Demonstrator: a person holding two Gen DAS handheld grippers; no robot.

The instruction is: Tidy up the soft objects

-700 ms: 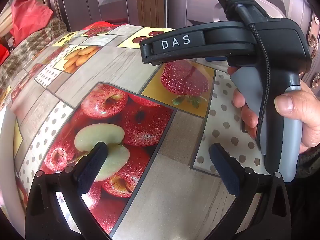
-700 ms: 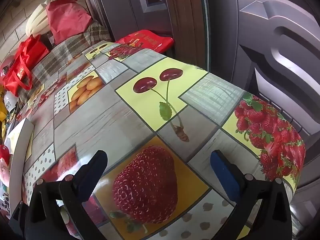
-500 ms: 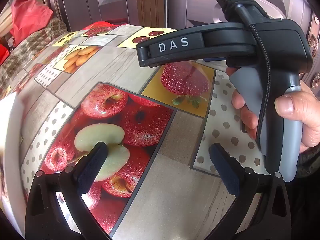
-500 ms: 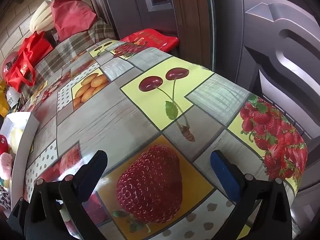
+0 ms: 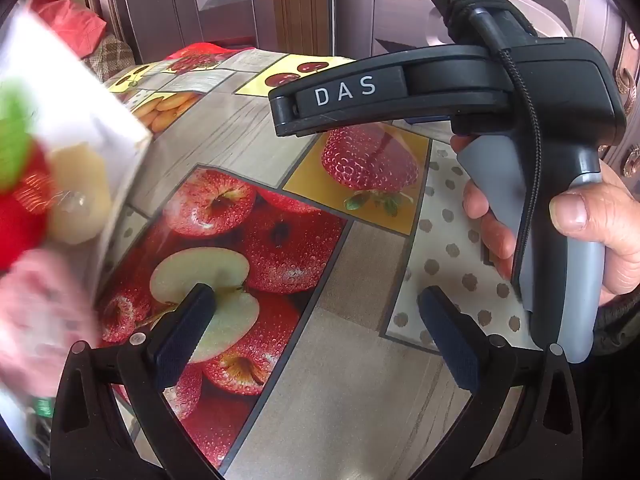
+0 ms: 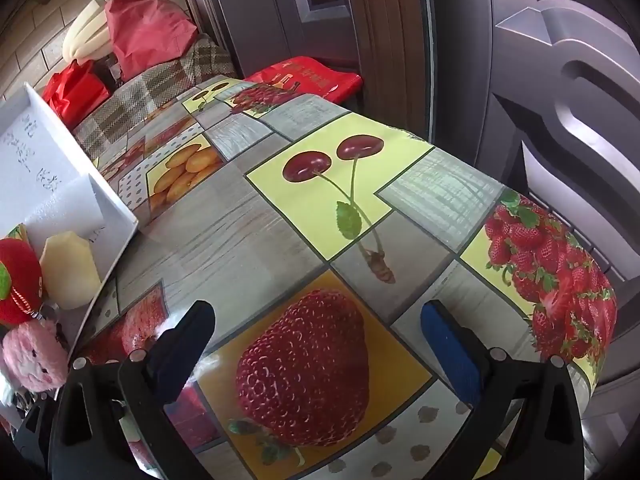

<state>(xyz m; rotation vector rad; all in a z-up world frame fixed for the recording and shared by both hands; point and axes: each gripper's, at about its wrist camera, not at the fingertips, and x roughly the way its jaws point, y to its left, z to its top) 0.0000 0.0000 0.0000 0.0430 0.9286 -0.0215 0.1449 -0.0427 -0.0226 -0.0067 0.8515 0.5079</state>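
Observation:
A white foam box (image 6: pixel 80 184) stands at the table's left side, tilted and blurred in the left wrist view (image 5: pixel 80 120). In it lie a red strawberry plush (image 6: pixel 18 280), a cream soft block (image 6: pixel 70 276) and a pink plush (image 6: pixel 34 360). The same toys show blurred in the left wrist view: red plush (image 5: pixel 20 220), cream block (image 5: pixel 80 200), pink plush (image 5: pixel 36 312). My left gripper (image 5: pixel 316 300) is open over the apple print, just right of the box. My right gripper (image 6: pixel 318 312) is open over the strawberry print, with nothing between its fingers. A hand (image 5: pixel 592 224) holds its handle.
The fruit-print tablecloth (image 6: pixel 280 232) drops off at the right edge near the dark doors (image 6: pixel 520 60). Red bags (image 6: pixel 144 28) and a checked cloth (image 6: pixel 160 88) lie beyond the table's far left end. A red bag (image 6: pixel 308 76) sits past the far edge.
The white box with the soft toys has come in from the left, further onto the table in both views. Both grippers stay open and have hardly moved.

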